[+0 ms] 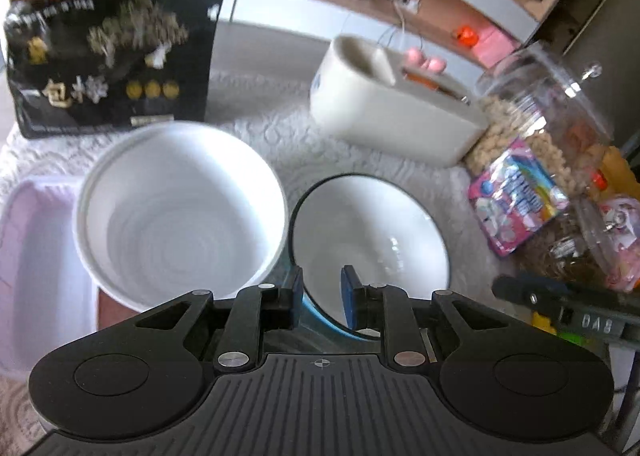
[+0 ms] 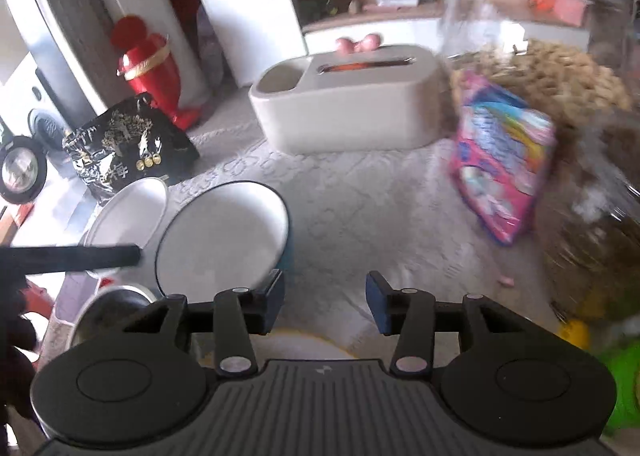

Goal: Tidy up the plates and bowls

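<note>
**Left claw clamped on dark-rimmed bowl; right claw spread and empty**

Lower centre of the left wrist view: the left claw [image 1: 322, 294] has its blue pads narrowed on the near rim of the dark-rimmed bowl [image 1: 372, 240], one pad inside, one outside. Just left of it, rims almost touching, sits the plain white bowl [image 1: 180, 212], upright on the quilted desk [image 1: 280, 128]. A pale pink tray [image 1: 36, 264] lies at the left edge.

Lower centre of the right wrist view: the right claw [image 2: 325, 302] stands wide apart, holding nothing, above a yellow-edged plate [image 2: 304, 344]. Ahead and left is the dark-rimmed bowl, tilted.

Further back: a cream tissue box [image 1: 392, 112], a black snack bag [image 1: 112, 60], a pink packet [image 1: 516, 200] against a clear jar [image 1: 552, 116]. Frames are blurred.
</note>
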{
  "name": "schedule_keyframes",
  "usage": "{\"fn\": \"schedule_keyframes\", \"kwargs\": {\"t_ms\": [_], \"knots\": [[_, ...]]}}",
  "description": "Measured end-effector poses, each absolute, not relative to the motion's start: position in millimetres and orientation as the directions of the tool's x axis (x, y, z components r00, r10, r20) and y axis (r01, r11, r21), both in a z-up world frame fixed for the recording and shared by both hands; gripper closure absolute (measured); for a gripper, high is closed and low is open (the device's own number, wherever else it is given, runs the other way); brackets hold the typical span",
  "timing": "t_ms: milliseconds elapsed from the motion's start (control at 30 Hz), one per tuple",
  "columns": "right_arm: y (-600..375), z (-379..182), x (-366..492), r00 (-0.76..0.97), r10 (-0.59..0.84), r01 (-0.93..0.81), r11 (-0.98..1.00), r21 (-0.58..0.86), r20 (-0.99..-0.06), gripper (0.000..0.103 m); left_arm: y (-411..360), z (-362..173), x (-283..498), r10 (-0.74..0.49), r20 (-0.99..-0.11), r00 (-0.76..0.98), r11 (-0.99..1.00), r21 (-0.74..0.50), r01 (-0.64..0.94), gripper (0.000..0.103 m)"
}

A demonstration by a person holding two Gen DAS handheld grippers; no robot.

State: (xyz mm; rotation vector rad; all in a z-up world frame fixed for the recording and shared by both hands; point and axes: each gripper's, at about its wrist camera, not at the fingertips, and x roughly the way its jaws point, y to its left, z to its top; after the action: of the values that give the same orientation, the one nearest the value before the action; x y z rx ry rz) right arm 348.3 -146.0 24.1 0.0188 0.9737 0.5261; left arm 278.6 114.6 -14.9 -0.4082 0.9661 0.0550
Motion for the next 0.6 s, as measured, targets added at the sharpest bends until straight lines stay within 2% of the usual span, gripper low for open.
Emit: {"fn": "schedule_keyframes", "kwargs": {"t_ms": [167,267,367,467,600], "knots": [[-115,7,378,0.353,0.439,-0.408,0.867,0.286,-0.826,0.056,119,-31,292,-0.099,-0.832,0.546,0.946,-0.249,-0.208,0.081],[-100,-6,385,0.33,0.44,-0.405,0.865,0.296,-0.835,0.053,122,-38,301,-0.128,-0.83,0.543,0.941,-0.274,-0.197,0.081],[-87,-21,394,0.298,0.429,-0.39,0.87,0.301,-0.853,0.053,119,-42,313,-0.13,-0.836,0.533,0.945,-0.267,-0.188,0.076],[-81,-38,406,0.259,0.416,-0.368,0.877,0.309,-0.872,0.053,116,-48,325,-0.111,-0.847,0.52,0.959,-0.228,-0.166,0.075],[-80,-59,419,0.173,0.44,-0.338,0.867,0.367,-0.881,0.063,104,-54,337,-0.067,-0.863,0.501,0.981,-0.148,-0.124,0.075]]}}
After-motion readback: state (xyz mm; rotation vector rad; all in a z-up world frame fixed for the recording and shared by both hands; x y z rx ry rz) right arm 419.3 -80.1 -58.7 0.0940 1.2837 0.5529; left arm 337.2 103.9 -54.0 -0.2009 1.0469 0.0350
